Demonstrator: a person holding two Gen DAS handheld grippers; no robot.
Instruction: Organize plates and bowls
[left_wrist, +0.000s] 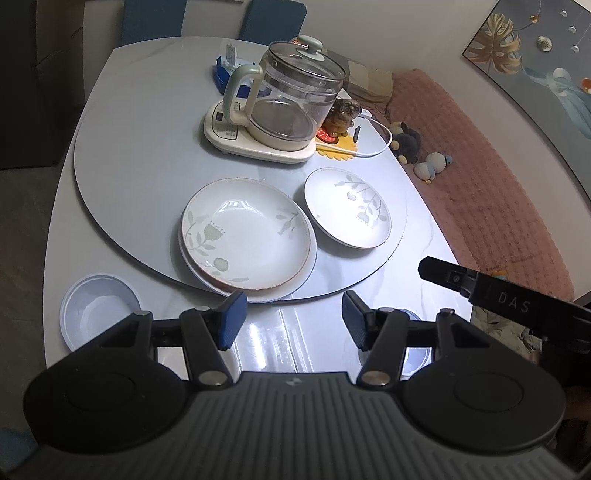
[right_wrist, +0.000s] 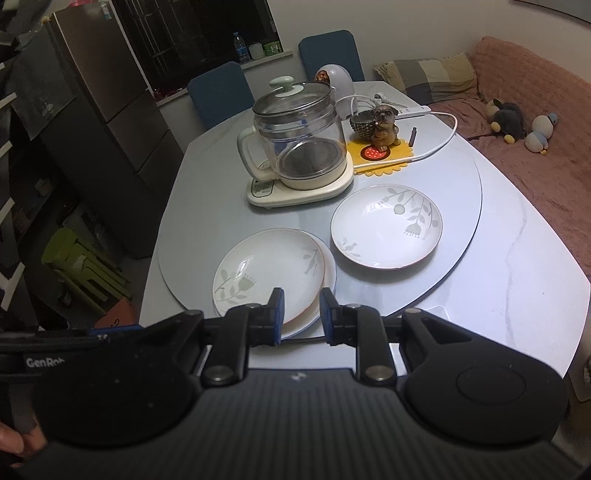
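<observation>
With the left gripper (left_wrist: 291, 319) spread wide and empty and the right gripper (right_wrist: 298, 314) parted, holding nothing, one floral plate (left_wrist: 245, 243) sits stacked at centre frame, while the second plate (left_wrist: 347, 206) right of it and the pale bowl (left_wrist: 98, 308) at lower left remain unsorted.

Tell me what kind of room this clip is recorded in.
Probably a home dining area opening onto a living space: a round grey table with a turntable, a tall dark refrigerator, and a pink-covered sofa with plush toys.
</observation>
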